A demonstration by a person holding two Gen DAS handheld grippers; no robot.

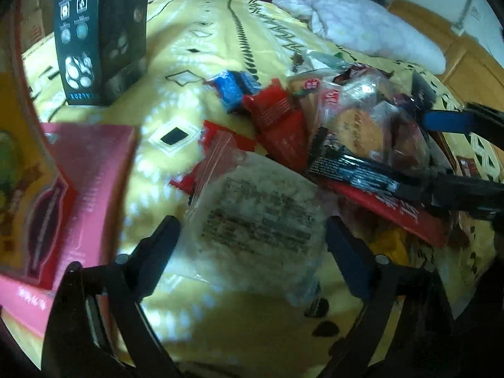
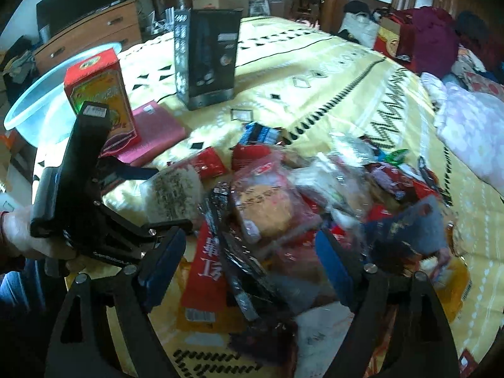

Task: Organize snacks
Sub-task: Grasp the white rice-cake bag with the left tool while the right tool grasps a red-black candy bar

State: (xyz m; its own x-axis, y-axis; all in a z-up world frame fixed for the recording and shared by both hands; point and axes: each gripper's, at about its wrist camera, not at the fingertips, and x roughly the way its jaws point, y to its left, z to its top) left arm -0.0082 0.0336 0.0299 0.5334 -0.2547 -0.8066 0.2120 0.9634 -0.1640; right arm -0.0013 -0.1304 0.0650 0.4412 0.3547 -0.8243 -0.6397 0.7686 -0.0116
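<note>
Dozens of wrapped snacks lie heaped on a yellow patterned bedspread (image 1: 195,340). Nearest the left gripper (image 1: 252,239) is a flat, round rice cracker in a clear wrapper (image 1: 261,217), pale and grainy with dark printed text across its face; it sits between the gripper's widely spread fingers, and contact cannot be made out. Just beyond it lie red packets (image 1: 277,119), a blue packet (image 1: 231,89) and a black foil bar (image 1: 352,173), with a clear bag holding a golden round cake (image 1: 362,126) on top of the pile. The right gripper (image 2: 252,249) hangs over that same heap, its fingers also spread wide around the cake bag (image 2: 267,208) and a red packet with large white characters (image 2: 208,267), gripping neither.

A pink box (image 1: 91,182) lies flat just left of the rice cracker, and a tall black box (image 1: 100,31) stands upright farther back. In the right wrist view, a red and yellow carton (image 2: 100,94) stands beside the pink box, near a pale plastic basin (image 2: 41,100). White bedding (image 1: 371,28) is bunched at the far edge.
</note>
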